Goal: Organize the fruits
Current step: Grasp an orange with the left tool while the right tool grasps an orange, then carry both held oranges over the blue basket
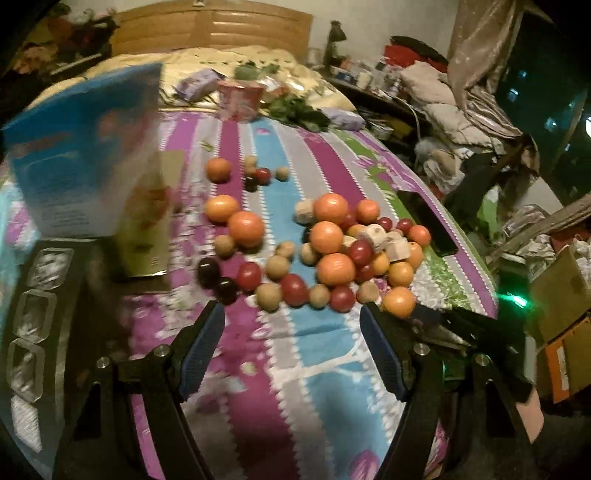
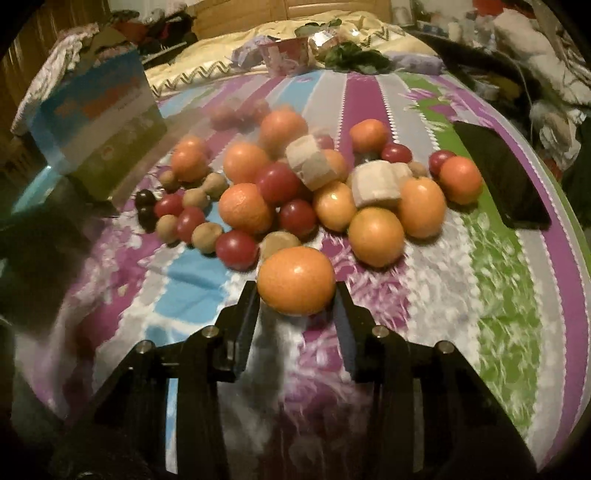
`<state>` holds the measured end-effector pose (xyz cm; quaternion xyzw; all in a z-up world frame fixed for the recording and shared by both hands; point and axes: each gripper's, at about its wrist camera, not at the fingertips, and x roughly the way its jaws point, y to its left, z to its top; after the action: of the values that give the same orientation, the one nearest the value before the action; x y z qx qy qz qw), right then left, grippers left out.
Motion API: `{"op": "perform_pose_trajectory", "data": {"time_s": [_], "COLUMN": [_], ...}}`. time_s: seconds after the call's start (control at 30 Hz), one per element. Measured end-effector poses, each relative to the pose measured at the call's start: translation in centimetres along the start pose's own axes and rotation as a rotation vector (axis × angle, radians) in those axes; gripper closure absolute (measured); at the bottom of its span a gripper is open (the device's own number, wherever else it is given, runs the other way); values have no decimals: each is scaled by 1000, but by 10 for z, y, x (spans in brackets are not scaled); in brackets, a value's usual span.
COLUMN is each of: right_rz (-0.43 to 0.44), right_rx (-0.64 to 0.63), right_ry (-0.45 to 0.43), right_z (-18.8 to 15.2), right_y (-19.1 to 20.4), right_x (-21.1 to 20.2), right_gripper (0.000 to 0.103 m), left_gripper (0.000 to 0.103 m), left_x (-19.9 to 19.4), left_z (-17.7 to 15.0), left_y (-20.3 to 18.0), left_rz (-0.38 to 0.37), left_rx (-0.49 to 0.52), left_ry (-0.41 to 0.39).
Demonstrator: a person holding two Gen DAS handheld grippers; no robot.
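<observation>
Bed with striped floral sheet in purple, blue, grey and green; wooden headboard behind, cluttered shelves and piled clothes on the right, dark window far right. From the left in the left wrist view: black tray of clear cups cut off at the edge, blue carton standing upright and motion-blurred, then the fruit pile mid-bed, then a black phone lying flat just beside the pile's right side. Pink cup and leafy greens farther back. Rough counts, blur makes them unsure: about a dozen oranges, around ten red plum-like fruits, three dark ones, about nine small tan round fruits, a few pale cut chunks. Some fruit is hidden under others in the heap. Left gripper is spread wide with nothing between its jaws, hovering above the sheet near the pile's front edge. Right gripper is clamped on one orange at the front of the pile, fingers touching both its sides. Carton text unreadable.
</observation>
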<state>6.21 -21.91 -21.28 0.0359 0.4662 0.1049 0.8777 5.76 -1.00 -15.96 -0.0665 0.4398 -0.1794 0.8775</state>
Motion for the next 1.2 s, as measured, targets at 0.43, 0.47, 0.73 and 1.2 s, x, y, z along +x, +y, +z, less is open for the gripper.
{"op": "perform_pose_trajectory", "data": {"time_s": [0.43,0.47,0.73,1.2], "right_rz": [50,57,78,72], "right_rx": [135,139,135,148], "right_ry": [37,37,24,27], "right_z": [-26,-25,-16,-14], "right_y": [-36,-37,-37,-42], "right_x": [-21,-22,-22,-19], "right_gripper": [62,62,62,62], "left_gripper": [51,52,54,59], "left_x": [93,99,118,121], "left_z": [19,19,19,17], "left_y": [-42,-42,-39,-42], "left_rz": [-111,-107,-85,-54], "left_rx": [72,72,50,79], "left_ry": [136,146,152,122]}}
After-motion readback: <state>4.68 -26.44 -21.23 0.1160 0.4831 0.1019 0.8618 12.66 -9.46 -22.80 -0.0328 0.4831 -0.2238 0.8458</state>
